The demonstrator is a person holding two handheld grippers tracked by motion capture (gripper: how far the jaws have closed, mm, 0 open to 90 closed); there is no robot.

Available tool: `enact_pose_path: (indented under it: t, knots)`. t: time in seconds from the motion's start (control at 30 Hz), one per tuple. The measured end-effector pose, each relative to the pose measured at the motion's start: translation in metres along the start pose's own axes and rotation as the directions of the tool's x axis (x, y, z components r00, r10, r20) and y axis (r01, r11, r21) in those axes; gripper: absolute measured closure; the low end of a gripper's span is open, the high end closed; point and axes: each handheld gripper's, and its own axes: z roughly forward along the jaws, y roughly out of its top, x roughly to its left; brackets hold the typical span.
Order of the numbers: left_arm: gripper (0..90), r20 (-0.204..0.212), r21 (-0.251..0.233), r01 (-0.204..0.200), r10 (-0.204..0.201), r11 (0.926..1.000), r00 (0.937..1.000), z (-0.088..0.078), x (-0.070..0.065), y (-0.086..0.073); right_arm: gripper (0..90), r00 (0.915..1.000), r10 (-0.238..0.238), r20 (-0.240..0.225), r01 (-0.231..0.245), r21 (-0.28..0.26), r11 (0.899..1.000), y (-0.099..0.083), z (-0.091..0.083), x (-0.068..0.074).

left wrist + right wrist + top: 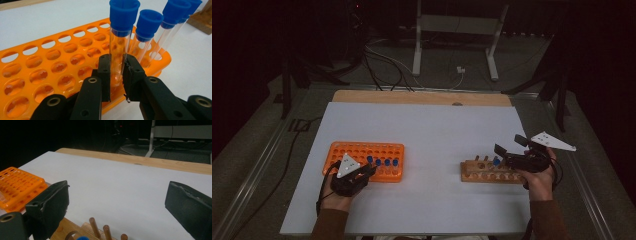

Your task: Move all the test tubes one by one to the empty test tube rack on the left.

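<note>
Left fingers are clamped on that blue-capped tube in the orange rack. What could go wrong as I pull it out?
1. The left gripper holds the glass tube low, far below its blue cap, so it may tilt or slip.
2. The neighbouring capped tubes stand very close; a slanted lift could knock them.
3. The orange rack looks light and nothing holds it down; it may rise with the tube. The right gripper hangs open over the wooden rack.

The clear, glossy tube point(119, 53) in my left hand-held gripper point(117, 75) wears a matt blue plastic cap; its orange plastic rack point(37, 65) shines smoothly. My right hand-held gripper point(117, 202), matt black, hovers over a bare wooden rack point(484, 172) on the smooth white worktop point(432, 125).
</note>
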Motion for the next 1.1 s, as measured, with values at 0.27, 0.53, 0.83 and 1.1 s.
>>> enact_pose_path:
  t: [0.27, 0.53, 0.83, 1.1]
  knots:
    - [78.5, -0.022, 0.037, -0.026, 0.027, 0.9990, 0.9994, 0.004, -0.004, -0.002, 5.6, 1.0000, -0.002, -0.004, 0.002, 0.004, 1.000, -0.001, 0.002, 0.002]
    - [74.7, -0.017, 0.026, -0.006, 0.006, 0.9996, 0.9998, 0.001, -0.004, -0.003, 5.6, 1.0000, -0.005, -0.008, 0.005, 0.006, 1.000, -0.001, 0.002, 0.001]
    - [56.6, 0.035, -0.067, 0.041, -0.039, 0.9969, 0.9986, -0.011, 0.005, -0.002, 5.3, 0.9994, -0.008, -0.033, 0.009, 0.017, 1.000, -0.005, 0.003, 0.003]
    - [43.9, 0.043, -0.189, 0.071, -0.064, 0.9794, 0.9971, -0.027, 0.011, 0.000, 8.0, 0.9979, -0.030, -0.057, 0.032, 0.034, 0.999, -0.011, 0.002, 0.003]
